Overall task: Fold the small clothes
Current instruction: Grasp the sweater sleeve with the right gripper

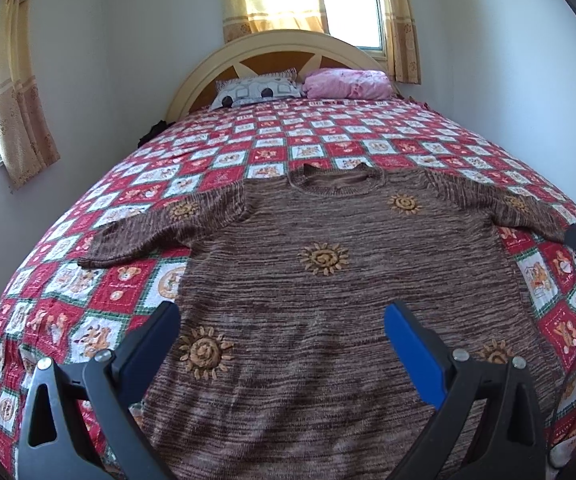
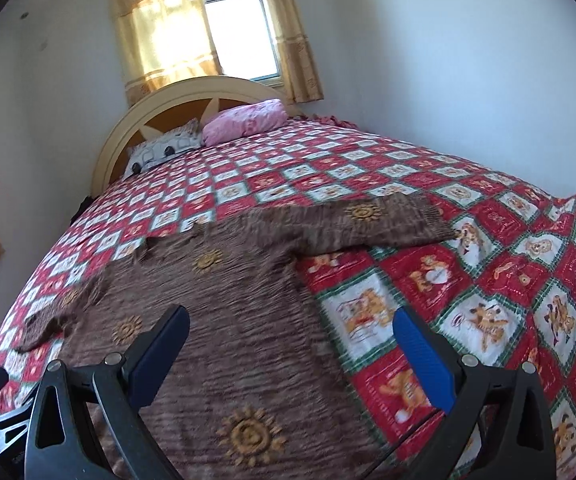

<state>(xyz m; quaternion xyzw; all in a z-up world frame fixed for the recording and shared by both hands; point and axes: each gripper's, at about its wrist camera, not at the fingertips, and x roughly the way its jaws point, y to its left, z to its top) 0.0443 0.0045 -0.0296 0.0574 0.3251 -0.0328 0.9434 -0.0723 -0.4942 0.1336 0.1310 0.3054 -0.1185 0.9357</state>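
A brown marled knit sweater with embroidered golden sun motifs lies face up and spread flat on the red-and-white checked bedspread with bear prints, its neckline toward the cream arched headboard and its hem toward the cameras, both short sleeves stretched out to the sides. The left gripper hovers over the lower part of the body with its blue-padded fingers spread wide and nothing between them; the right gripper hangs over the sweater's right side edge, equally wide open and empty, one finger above the knit and the other above the bedspread. The knit looks soft, limp and fairly thick, so it will likely drape and sag rather than hold a line, and the loose weave may stretch or snag if pulled by a single layer. It seems light enough for a pinch grip. Sensible holds appear to be the sleeve cuff and the hem corner on the same side, pinching both layers at the edge so the side folds over evenly.
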